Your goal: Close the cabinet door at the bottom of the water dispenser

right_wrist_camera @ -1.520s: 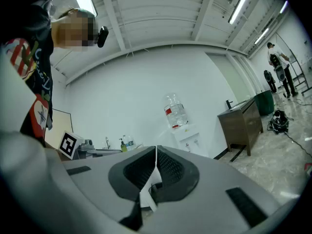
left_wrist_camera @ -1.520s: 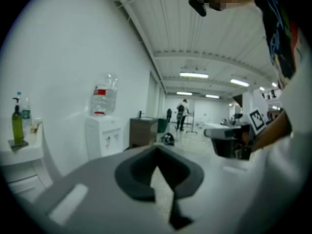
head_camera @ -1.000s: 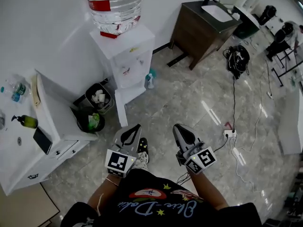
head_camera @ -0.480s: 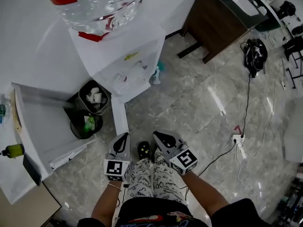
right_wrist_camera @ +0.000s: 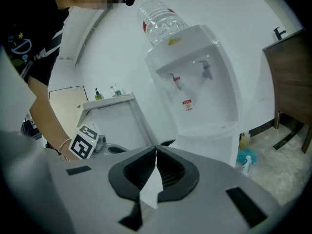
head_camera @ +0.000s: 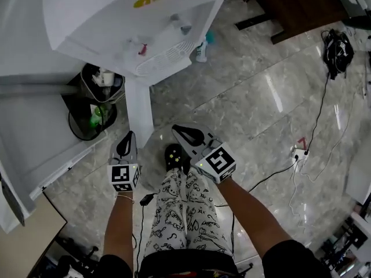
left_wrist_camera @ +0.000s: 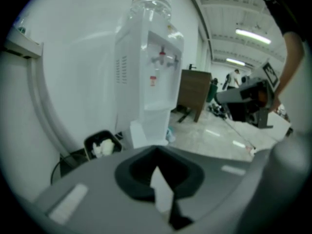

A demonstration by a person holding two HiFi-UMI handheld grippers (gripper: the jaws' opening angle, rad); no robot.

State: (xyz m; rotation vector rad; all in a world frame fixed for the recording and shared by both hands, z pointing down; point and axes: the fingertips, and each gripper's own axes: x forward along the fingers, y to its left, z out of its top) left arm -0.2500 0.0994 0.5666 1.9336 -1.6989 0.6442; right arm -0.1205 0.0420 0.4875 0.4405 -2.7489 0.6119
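Observation:
The white water dispenser (head_camera: 133, 22) fills the top of the head view, with its bottle (right_wrist_camera: 156, 18) on top in the right gripper view. Its bottom cabinet door (head_camera: 139, 114) stands open, a narrow white panel pointing toward me. My left gripper (head_camera: 127, 135) is shut and empty, just left of the door's free end. My right gripper (head_camera: 175, 128) is also shut and empty, a little to the right of the door, apart from it. Both gripper views face the dispenser (left_wrist_camera: 151, 82) from low down, with the left gripper (left_wrist_camera: 156, 150) and right gripper (right_wrist_camera: 156, 147) closed to a point.
Two waste bins (head_camera: 95, 80) (head_camera: 87, 117) stand left of the door beside a white desk (head_camera: 35, 149). A blue spray bottle (head_camera: 201, 51) sits by the dispenser's right side. A brown cabinet (head_camera: 301, 4), cables and a power strip (head_camera: 298, 152) lie to the right on the marble floor.
I have stepped closer to the dispenser, which now fills the top of the head view. Both grippers have come forward to either side of the open door's end.

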